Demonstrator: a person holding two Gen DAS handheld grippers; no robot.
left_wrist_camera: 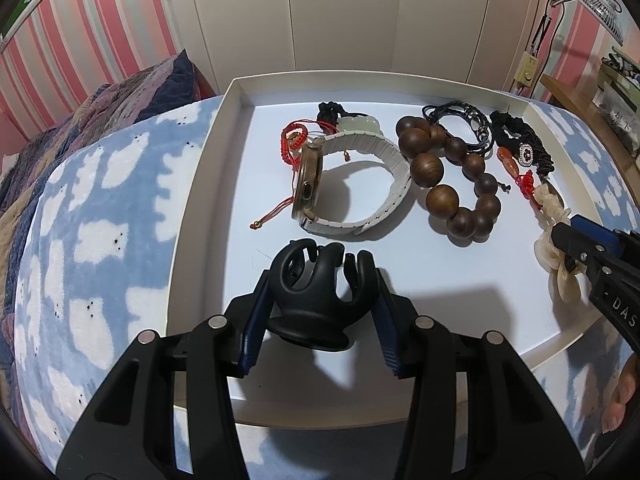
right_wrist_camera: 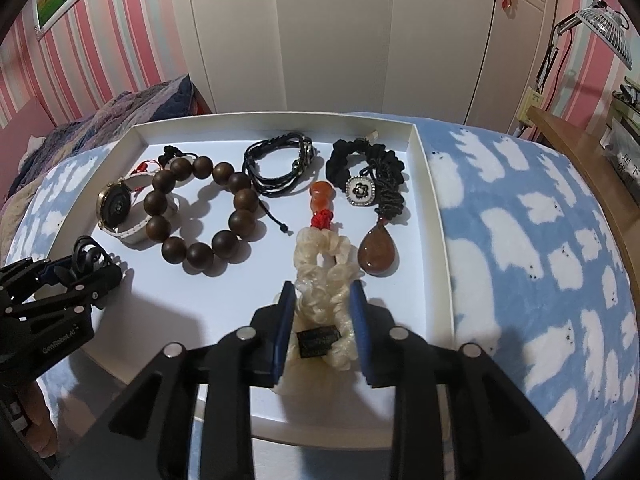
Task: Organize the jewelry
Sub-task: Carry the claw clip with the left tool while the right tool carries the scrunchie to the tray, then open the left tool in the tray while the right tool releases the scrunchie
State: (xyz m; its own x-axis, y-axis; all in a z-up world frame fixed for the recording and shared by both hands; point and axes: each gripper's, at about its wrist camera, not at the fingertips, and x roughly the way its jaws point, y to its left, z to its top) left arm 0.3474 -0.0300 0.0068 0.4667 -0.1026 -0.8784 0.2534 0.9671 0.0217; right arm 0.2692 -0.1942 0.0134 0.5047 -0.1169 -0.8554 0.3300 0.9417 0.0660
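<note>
Clamping a black claw hair clip [left_wrist_camera: 316, 280] between its blue pads, the left gripper [left_wrist_camera: 318, 304] holds it just over the near part of the white tray [right_wrist_camera: 436, 208], teeth pointing away; its body reads "GenRobot.AI" in the right wrist view. The right gripper [right_wrist_camera: 322, 320], lettered "DAS" in the left view, stands partly open astride a cream scrunchie [right_wrist_camera: 324, 292] lying lengthwise away from the camera, its dark label unreadable, the pads seeming not to squeeze it. Only the right view shows the teardrop pendant [right_wrist_camera: 378, 254]; only the left shows the red cord bracelet [left_wrist_camera: 294, 140] behind the white-strapped watch [left_wrist_camera: 352, 188].
</note>
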